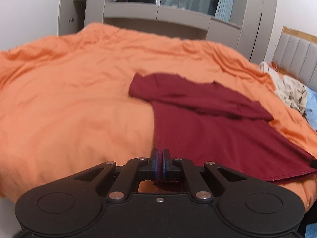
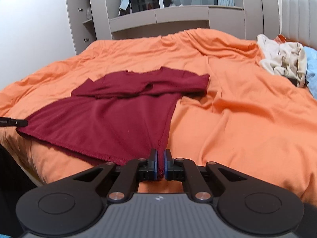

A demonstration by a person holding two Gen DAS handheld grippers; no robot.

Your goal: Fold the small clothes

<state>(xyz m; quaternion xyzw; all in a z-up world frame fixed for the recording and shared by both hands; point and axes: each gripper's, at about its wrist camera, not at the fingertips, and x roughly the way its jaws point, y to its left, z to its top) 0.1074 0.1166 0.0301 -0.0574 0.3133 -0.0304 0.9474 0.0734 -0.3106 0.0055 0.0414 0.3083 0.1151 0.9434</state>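
A dark red T-shirt point(image 1: 214, 127) lies flat on the orange bedsheet point(image 1: 69, 103), with both sleeves folded in over its chest. My left gripper point(image 1: 160, 156) is shut on the shirt's bottom left hem corner. In the right wrist view the red T-shirt point(image 2: 111, 117) spreads to the left, and my right gripper point(image 2: 160, 156) is shut on its bottom right hem corner. The left gripper's tip point(image 2: 17, 122) shows at the far hem corner there. The right gripper's tip point(image 1: 314, 163) shows at the edge of the left wrist view.
A heap of beige and light blue clothes point(image 2: 285, 63) lies at the bed's right side by the padded headboard point(image 2: 299, 17). A grey wardrobe with shelves point(image 2: 162, 17) stands behind the bed. The orange bedsheet point(image 2: 247, 119) is wrinkled.
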